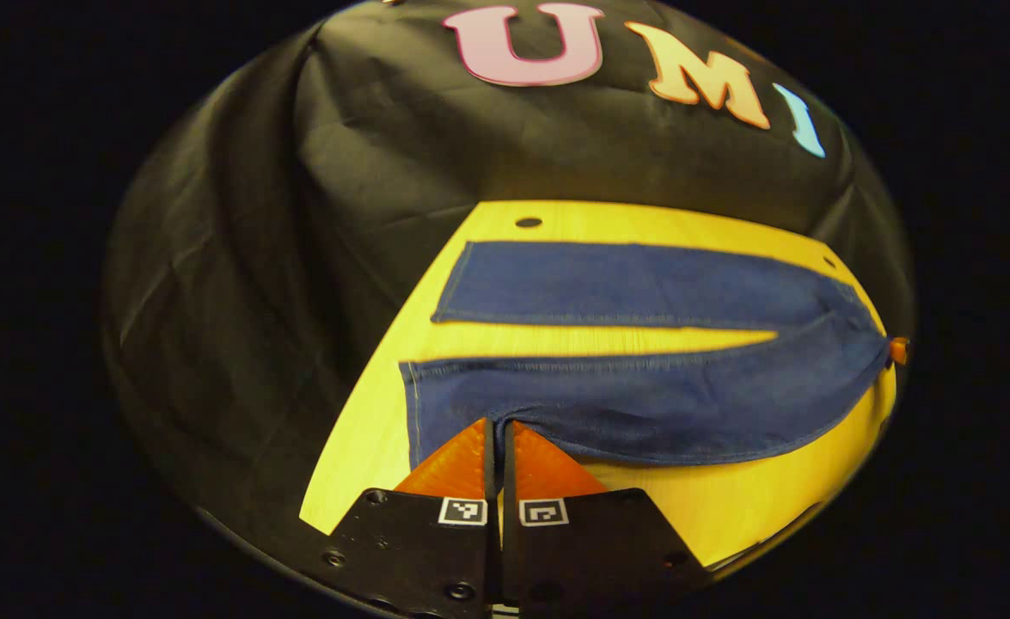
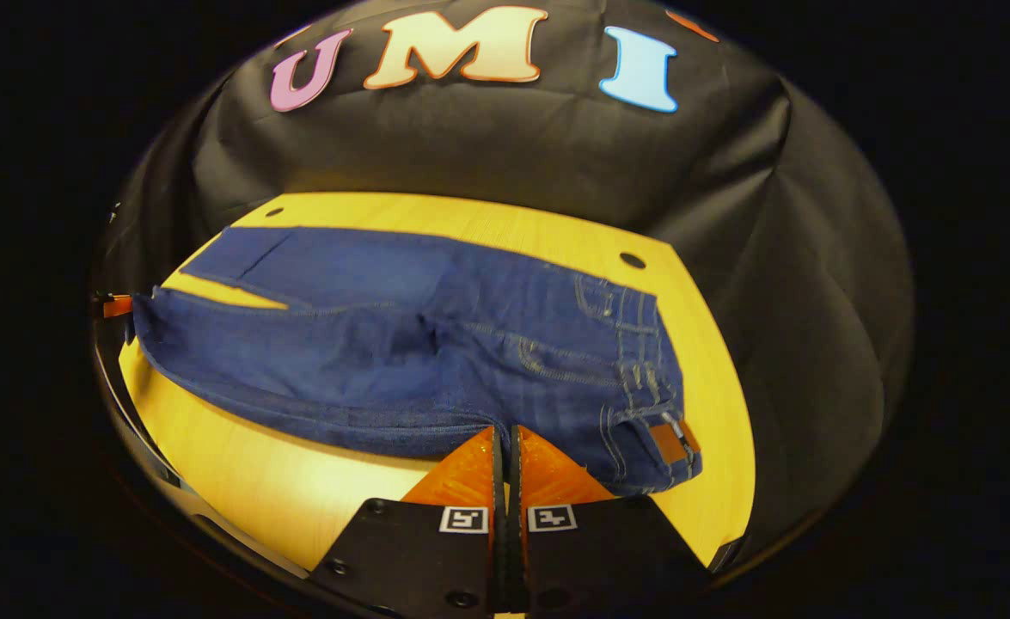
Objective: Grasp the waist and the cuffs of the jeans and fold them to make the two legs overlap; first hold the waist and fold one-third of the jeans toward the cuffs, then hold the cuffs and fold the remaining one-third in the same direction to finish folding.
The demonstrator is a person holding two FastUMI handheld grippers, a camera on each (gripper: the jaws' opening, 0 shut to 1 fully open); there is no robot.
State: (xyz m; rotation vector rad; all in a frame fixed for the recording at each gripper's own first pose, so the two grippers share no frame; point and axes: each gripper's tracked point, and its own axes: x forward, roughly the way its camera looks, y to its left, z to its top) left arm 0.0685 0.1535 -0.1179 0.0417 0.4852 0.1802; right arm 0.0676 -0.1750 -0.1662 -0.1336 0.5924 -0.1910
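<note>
Left tongs (image 1: 499, 423) pinching jeans (image 1: 642, 404) edge, right tongs (image 2: 505, 427) likewise

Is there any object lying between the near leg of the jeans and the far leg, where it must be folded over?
Nothing visible does. Between the near leg and the far leg lies just a bare strip of the wooden table.

Dark denim jeans (image 2: 401, 344), matt and coarse-woven with pale stitching, lie on a smooth wood-grain worktop (image 2: 238, 473). A leather-look patch (image 2: 666, 440) marks the waistband.
</note>
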